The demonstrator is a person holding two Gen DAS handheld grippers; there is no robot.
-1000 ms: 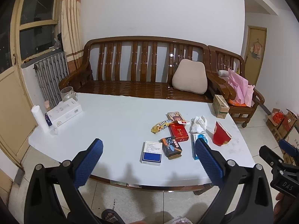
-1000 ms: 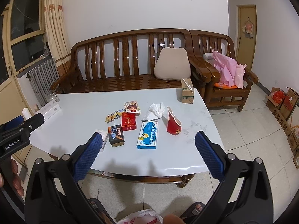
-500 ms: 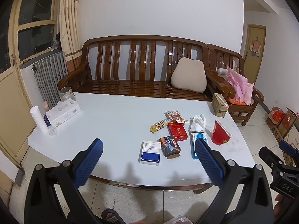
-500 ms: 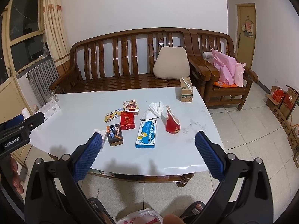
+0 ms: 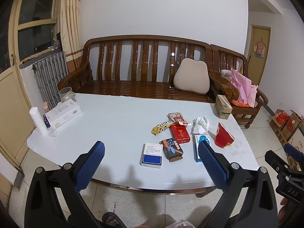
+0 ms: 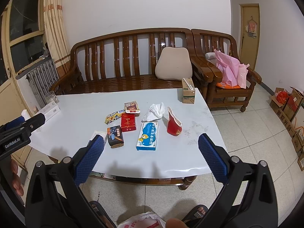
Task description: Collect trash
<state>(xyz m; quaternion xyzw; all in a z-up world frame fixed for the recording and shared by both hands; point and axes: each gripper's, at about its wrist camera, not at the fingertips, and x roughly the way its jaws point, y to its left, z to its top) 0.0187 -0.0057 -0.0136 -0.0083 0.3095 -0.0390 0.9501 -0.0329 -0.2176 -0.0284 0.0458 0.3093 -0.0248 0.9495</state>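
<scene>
Trash lies in a cluster on the white table [image 5: 106,121]: a crushed red paper cup [image 6: 173,124], a crumpled tissue [image 6: 154,111], a blue and white medicine box [image 6: 148,135], a red cigarette pack [image 6: 128,122], a dark small box [image 6: 115,136], a yellow wrapper [image 6: 112,116], a blue-bottomed white box [image 5: 152,152] and a small printed box [image 6: 132,106]. My left gripper [image 5: 150,163] is open and empty, short of the table's front edge. My right gripper [image 6: 151,156] is open and empty, also before the front edge. A plastic bag [image 6: 142,221] shows at the bottom.
A drink carton [image 6: 188,93] stands at the table's far right corner. A long white box [image 5: 63,114], a white roll [image 5: 38,120] and a glass mug [image 5: 66,94] sit at the left end. A wooden bench [image 5: 144,72] with a cushion stands behind. Cardboard boxes [image 6: 286,106] lie on the floor right.
Both grippers have drifted slightly, so the table and trash shift a little in view. Both stay open and empty. Nothing on the table has moved.
</scene>
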